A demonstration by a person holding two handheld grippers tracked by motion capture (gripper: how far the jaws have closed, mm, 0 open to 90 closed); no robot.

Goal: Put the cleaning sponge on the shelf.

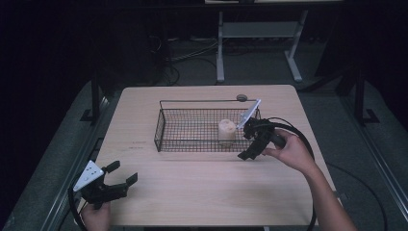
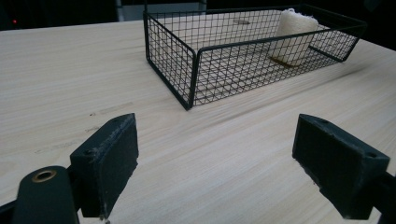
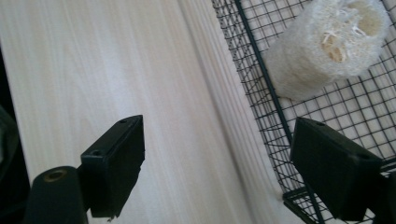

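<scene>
The loofah (image 1: 226, 132) stands upright inside the wire basket (image 1: 166, 126), just beyond our right gripper (image 1: 251, 144), whose jaws gape wide over the basket's near corner with nothing between them. Our left gripper (image 1: 117, 179) hangs well apart above the table (image 1: 192, 187), jaws spread wide too, gripping nothing.

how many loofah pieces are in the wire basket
1. A single loofah piece stands upright in the wire basket, near its right end, close to the right gripper. The mesh hides nothing else.
</scene>
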